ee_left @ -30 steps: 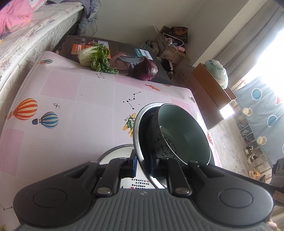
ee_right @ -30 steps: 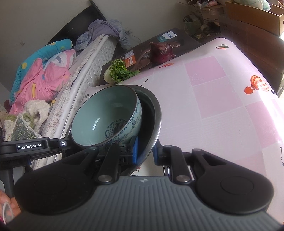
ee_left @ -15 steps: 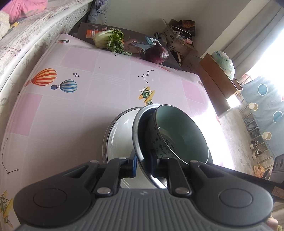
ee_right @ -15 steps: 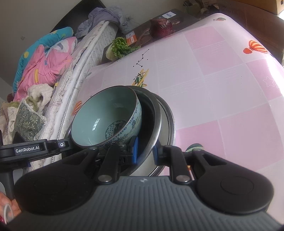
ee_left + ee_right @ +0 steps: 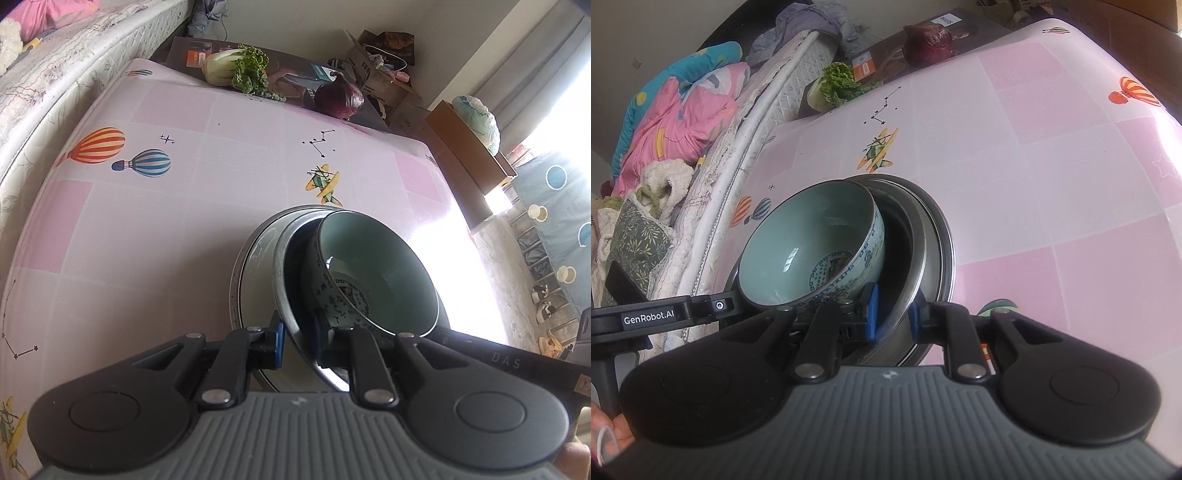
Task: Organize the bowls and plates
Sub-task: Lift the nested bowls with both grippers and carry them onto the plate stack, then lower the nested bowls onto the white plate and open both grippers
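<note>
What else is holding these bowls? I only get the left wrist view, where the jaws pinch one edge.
Observer: The right gripper has its jaws shut on another part of the steel bowl rim.
Operator: Anything by the bed I'm missing?
Observer: A green leaf-patterned cushion lies beside the mattress.
Operator: And on the table?
Observer: A red balloon print sits near the edge of the table.

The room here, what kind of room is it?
Probably a bedroom used for eating too. A mattress with a pink blanket runs beside the table, and cardboard boxes sit in the corner.
</note>
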`<state>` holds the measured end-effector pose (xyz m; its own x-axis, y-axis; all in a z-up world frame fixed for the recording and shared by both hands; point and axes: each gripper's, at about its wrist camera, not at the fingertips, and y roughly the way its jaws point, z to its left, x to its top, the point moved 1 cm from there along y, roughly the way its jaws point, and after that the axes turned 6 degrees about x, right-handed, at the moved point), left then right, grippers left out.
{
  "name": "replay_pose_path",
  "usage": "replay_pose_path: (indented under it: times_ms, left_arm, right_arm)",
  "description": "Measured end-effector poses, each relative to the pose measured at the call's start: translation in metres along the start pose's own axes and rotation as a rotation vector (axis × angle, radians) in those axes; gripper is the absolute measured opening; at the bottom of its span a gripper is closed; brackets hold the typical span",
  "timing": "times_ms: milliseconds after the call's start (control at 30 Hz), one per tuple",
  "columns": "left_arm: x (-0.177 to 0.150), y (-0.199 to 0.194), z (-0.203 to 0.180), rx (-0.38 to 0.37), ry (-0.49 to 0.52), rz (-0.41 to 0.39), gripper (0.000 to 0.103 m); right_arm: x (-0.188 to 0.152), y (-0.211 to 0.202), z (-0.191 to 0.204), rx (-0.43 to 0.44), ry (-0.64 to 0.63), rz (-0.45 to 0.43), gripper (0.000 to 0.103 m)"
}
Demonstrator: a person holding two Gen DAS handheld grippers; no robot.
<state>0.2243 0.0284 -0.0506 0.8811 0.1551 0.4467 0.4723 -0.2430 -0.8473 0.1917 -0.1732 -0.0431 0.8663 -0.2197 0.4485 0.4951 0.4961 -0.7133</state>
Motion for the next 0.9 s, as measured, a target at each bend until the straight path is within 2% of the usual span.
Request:
replay_pose_path:
  times_ms: [133,300,500,567,600,700,800,900]
  left_arm:
    - [-0.002,0.002,0.005,-0.011,-0.009,0.014,0.017]
    - [-0.005,-0.002,0.01,-0.031,-0.007,0.018,0.026]
    - [-0.008,-0.017,0.012,-0.037,0.018,-0.024,0.027]
    - [-0.009,-0.024,0.011,-0.028,0.035,-0.045,0.034]
    - [-0.01,-0.028,0.009,-0.023,0.047,-0.059,0.04]
    - [-0.014,-0.039,0.005,-0.002,0.083,-0.097,0.05]
    - [-0.019,-0.049,0.001,0.017,0.102,-0.132,0.061]
    - [-0.025,-0.064,-0.001,0.054,0.121,-0.18,0.068]
  right_arm:
    - [0.0,0.001,0.006,-0.015,-0.049,-0.002,0.019]
    - [-0.001,0.003,0.009,-0.033,-0.073,0.007,0.023]
    - [-0.004,-0.004,0.007,-0.025,-0.072,0.0,0.025]
    - [-0.005,-0.009,0.007,-0.015,-0.068,-0.008,0.028]
    - [-0.005,-0.012,0.007,-0.009,-0.065,-0.012,0.031]
    - [-0.007,-0.023,0.007,-0.01,-0.071,-0.042,0.05]
    - [-0.01,-0.036,0.007,0.013,-0.071,-0.068,0.055]
    - [-0.016,-0.055,0.012,0.003,-0.099,-0.118,0.064]
